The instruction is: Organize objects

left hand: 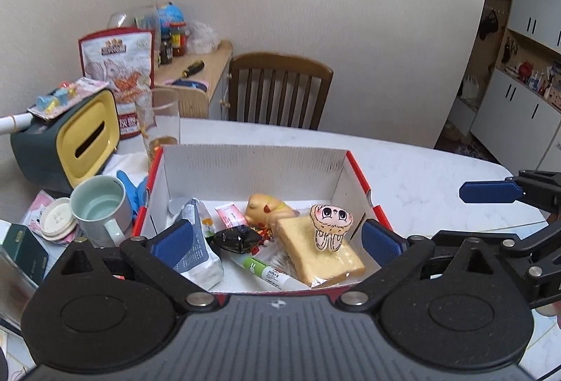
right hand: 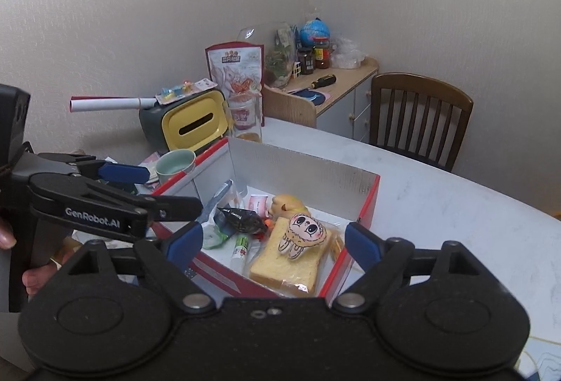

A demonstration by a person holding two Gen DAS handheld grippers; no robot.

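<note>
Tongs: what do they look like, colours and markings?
Both tongs, left and right, are matte black linkages with silver pivot pins, round housings and blue ribbed pads. The left arm, seen from the right view, reads GenRobot.AI in white.

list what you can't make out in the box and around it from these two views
- Left wrist view: near wall of the box, hidden behind the left tongs.
- Right wrist view: white pouch, partly covered by the left tongs' arm.
- Both views: print on the glue stick, too small.
- Mug contents: unclear.
</note>
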